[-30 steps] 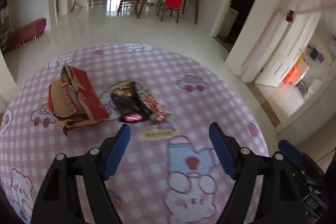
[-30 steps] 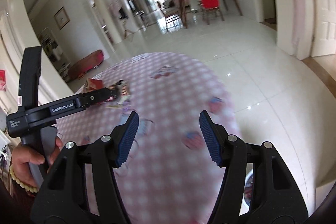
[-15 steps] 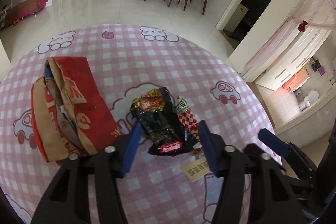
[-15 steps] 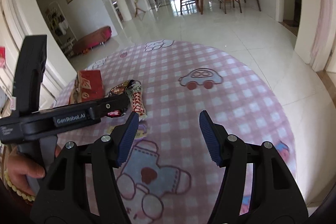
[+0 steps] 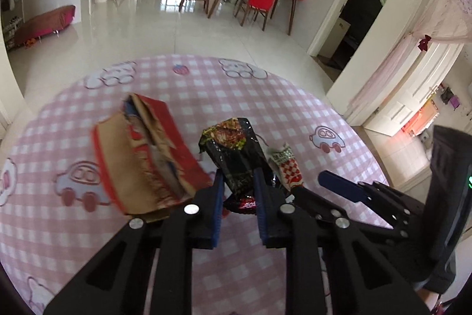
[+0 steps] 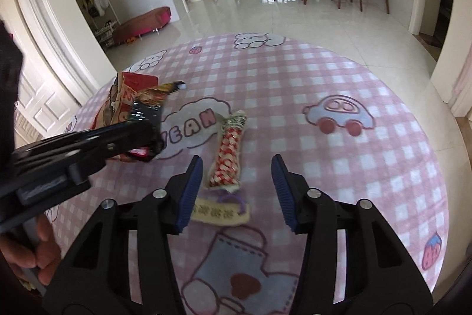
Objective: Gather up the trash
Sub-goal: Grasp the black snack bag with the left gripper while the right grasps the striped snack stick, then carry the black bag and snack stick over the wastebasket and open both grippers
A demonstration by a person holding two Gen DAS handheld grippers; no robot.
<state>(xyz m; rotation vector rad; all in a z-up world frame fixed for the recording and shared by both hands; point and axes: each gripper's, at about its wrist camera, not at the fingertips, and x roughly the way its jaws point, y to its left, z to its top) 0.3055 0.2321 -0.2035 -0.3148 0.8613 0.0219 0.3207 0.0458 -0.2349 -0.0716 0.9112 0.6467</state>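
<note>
The left gripper (image 5: 237, 188) has its jaws clamped on a crinkled black foil snack wrapper (image 5: 236, 155), which stands up from them above the pink checked round rug (image 5: 295, 114) near its middle. Just beside it, toward the rug's left edge, lies a torn red-and-brown cardboard box (image 5: 141, 161). The right gripper (image 6: 237, 191) hovers with its jaws apart over a red-and-white checked snack packet (image 6: 228, 155) lying flat on the rug; a small yellow paper label (image 6: 221, 213) lies just at the packet's near end.
</note>
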